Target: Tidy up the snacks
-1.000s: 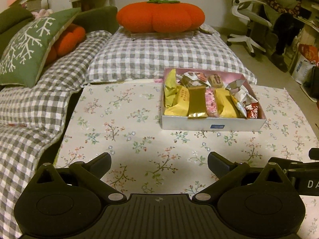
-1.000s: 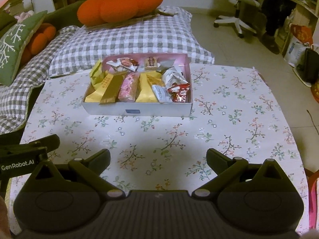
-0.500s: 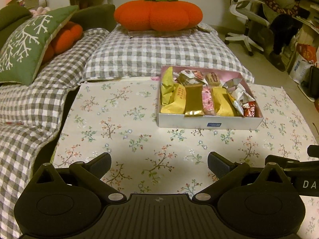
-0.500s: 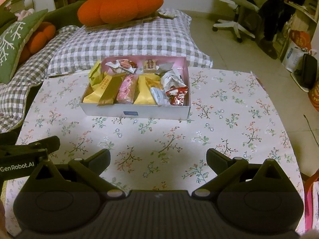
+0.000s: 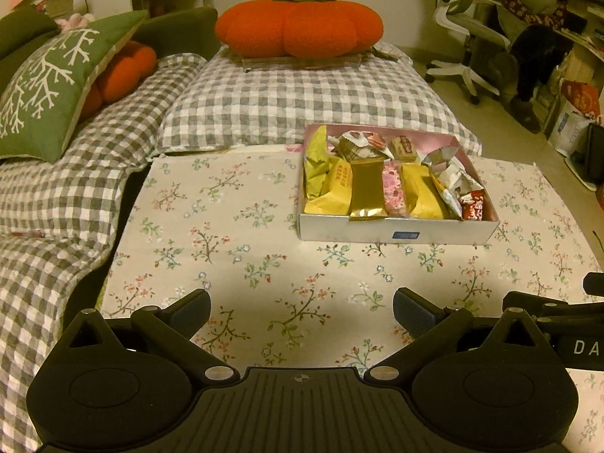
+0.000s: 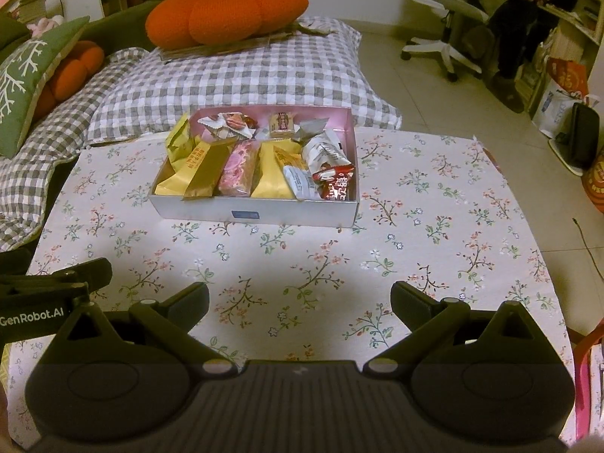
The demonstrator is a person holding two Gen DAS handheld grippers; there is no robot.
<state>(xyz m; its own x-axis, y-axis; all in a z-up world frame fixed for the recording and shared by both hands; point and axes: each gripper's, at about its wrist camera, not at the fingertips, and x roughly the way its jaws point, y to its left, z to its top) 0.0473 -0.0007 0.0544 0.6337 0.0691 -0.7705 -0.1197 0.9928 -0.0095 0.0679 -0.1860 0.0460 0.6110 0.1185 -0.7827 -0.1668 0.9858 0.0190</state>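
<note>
A low table covered by a cream cloth printed with small flower sprigs (image 5: 234, 226) is seen from both wrist cameras, and the shallow white cardboard box with a pink inside (image 5: 396, 231) resting on it is taken as the landmark. Beyond the box, a grey-and-white checked quilted cushion (image 5: 294, 102) is laid against the table's far edge, and a large orange pumpkin-shaped plush pillow (image 5: 298, 26) is set on its far end. Far to the left of the box, a green cushion with a white branch pattern (image 5: 49, 83) is propped up. Inside the box, wrapped snacks are packed side by side: yellow packets (image 6: 271, 173), a gold foil bar (image 6: 204, 173), a pink wrapped bar (image 6: 236, 170) and, at the right end, a red packet (image 6: 338, 185). Well in front of the box, above bare cloth, the left gripper (image 5: 302, 305) is held with its jaws spread wide and nothing between them; the right gripper (image 6: 300, 300) is likewise spread and empty.
</note>
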